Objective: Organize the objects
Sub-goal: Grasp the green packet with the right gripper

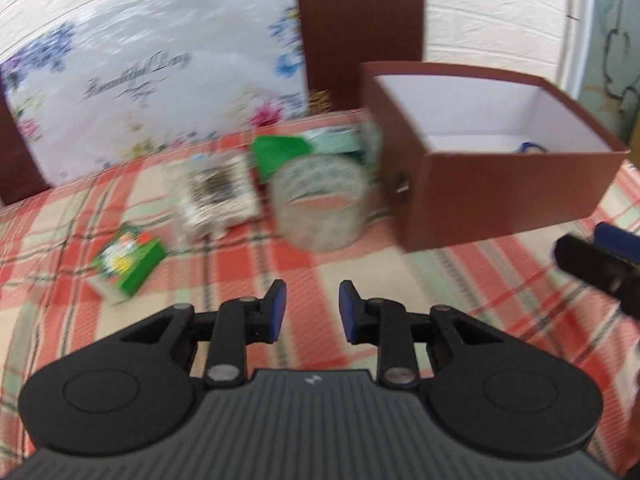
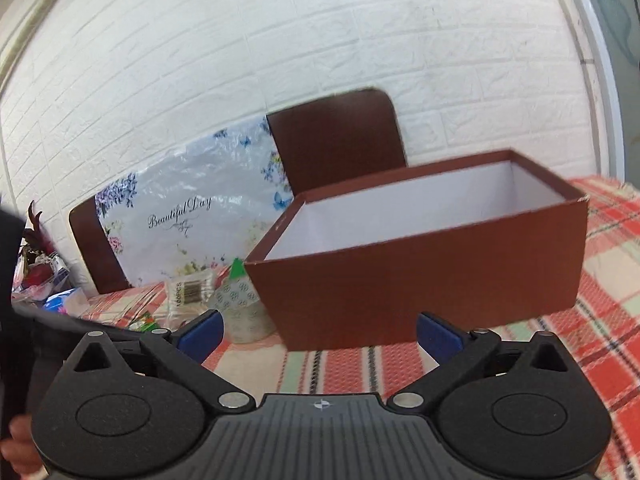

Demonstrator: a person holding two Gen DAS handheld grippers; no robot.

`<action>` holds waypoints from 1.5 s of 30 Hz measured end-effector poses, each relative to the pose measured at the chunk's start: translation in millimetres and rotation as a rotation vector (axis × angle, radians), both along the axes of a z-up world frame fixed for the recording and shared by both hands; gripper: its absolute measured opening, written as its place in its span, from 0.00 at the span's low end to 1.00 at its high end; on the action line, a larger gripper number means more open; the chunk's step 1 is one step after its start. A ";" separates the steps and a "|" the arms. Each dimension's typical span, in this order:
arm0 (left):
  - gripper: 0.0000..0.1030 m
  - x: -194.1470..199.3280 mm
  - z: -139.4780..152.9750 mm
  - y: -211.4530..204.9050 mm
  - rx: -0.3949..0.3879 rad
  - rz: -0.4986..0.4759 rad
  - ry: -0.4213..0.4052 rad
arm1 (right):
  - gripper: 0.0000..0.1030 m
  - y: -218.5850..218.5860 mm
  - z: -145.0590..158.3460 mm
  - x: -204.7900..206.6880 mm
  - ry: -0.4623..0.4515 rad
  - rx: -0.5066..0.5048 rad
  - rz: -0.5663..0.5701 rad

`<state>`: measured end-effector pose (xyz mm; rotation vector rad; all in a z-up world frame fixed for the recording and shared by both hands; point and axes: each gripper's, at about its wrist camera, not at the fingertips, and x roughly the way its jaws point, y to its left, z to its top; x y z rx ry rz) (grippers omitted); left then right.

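- The open brown cardboard box with white inside walls (image 1: 516, 192) is set on the red and green checked tablecloth (image 1: 360, 268), likely so that loose things can be dropped in from above. Something small and blue (image 1: 530, 147) is seen low inside it.
- The left gripper (image 1: 312, 308) is held low over the cloth with its jaws narrow and nothing between them.
- The right gripper (image 2: 318, 332) is held just in front of the box with its jaws spread wide and nothing between them.
- Things not yet put away are left beside the box: a round clear roll with a printed pattern (image 1: 320, 204), a clear packet of thin sticks (image 1: 216, 196), a small green carton (image 1: 130, 262) and a green packet (image 1: 280, 154).
- The roll is nearest the left gripper, and the way to it looks clear.
- A flowery plastic sheet (image 1: 152, 72) is leaned on a brown board (image 1: 360, 28) behind.
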<state>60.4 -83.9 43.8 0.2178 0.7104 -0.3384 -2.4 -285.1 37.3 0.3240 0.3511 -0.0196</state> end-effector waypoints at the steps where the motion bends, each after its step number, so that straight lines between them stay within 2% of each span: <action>1: 0.31 1.7 -2.8 10.0 0.001 0.021 -0.001 | 0.99 2.7 -0.5 4.9 0.025 0.013 0.007; 2: 0.32 3.4 -5.9 20.1 0.002 0.042 -0.003 | 0.99 16.0 -8.2 -28.4 0.051 0.017 0.025; 3: 0.33 5.5 -9.3 30.5 0.003 0.063 -0.005 | 0.99 21.4 -15.8 -41.0 0.078 0.012 0.046; 9: 0.36 19.7 -31.5 87.0 0.021 0.180 -0.003 | 0.94 71.8 -37.2 -12.9 0.208 -0.087 0.143; 13: 0.38 35.5 -49.6 125.3 0.054 0.250 -0.014 | 0.80 114.2 -45.2 4.9 0.231 -0.182 0.215; 15: 0.51 37.7 -54.3 146.2 0.040 0.271 -0.061 | 0.72 133.2 -47.6 12.9 0.240 -0.217 0.248; 17: 0.56 38.0 -62.6 160.9 0.102 0.315 -0.147 | 0.61 148.5 -52.2 21.8 0.258 -0.231 0.280; 18: 0.58 37.6 -68.0 168.3 0.133 0.339 -0.198 | 0.60 155.6 -54.7 26.3 0.267 -0.236 0.294; 19: 0.58 38.4 -70.3 178.1 0.114 0.357 -0.211 | 0.60 164.0 -54.7 29.2 0.262 -0.257 0.299; 21: 0.58 44.8 -66.8 205.0 -0.028 0.428 -0.171 | 0.58 180.6 -54.4 34.6 0.241 -0.311 0.329; 23: 0.56 50.0 -66.0 226.8 -0.125 0.518 -0.158 | 0.56 196.2 -52.5 43.7 0.224 -0.338 0.367; 25: 0.55 49.6 -65.4 237.2 -0.182 0.559 -0.166 | 0.56 211.5 -51.0 56.9 0.206 -0.370 0.409; 28: 0.59 48.5 -65.0 239.1 -0.204 0.546 -0.169 | 0.59 235.0 -49.5 82.7 0.152 -0.415 0.466; 32: 0.63 48.8 -67.7 238.3 -0.213 0.537 -0.171 | 0.91 264.2 -43.1 116.8 0.062 -0.459 0.523; 35: 0.66 49.2 -70.1 239.1 -0.223 0.532 -0.172 | 0.94 282.1 -42.4 140.0 0.030 -0.526 0.531; 36: 0.67 49.5 -70.4 239.2 -0.224 0.532 -0.173 | 0.93 285.9 -45.8 147.6 0.045 -0.557 0.526; 37: 0.67 49.6 -70.3 239.2 -0.225 0.532 -0.173 | 0.88 289.7 -52.0 157.7 0.091 -0.578 0.525; 38: 0.67 49.7 -70.1 239.1 -0.225 0.532 -0.172 | 0.81 288.0 -55.9 168.8 0.145 -0.548 0.544; 39: 0.67 50.1 -69.9 239.2 -0.226 0.532 -0.172 | 0.74 280.6 -56.0 172.7 0.159 -0.466 0.565; 40: 0.67 50.4 -69.8 238.9 -0.226 0.533 -0.172 | 0.63 272.9 -54.9 174.2 0.174 -0.419 0.572; 41: 0.67 50.5 -69.8 238.8 -0.225 0.532 -0.172 | 0.58 267.4 -54.1 170.7 0.172 -0.406 0.559; 45: 0.68 49.6 -69.6 236.8 -0.211 0.533 -0.171 | 0.58 245.1 -56.0 128.0 0.164 -0.407 0.552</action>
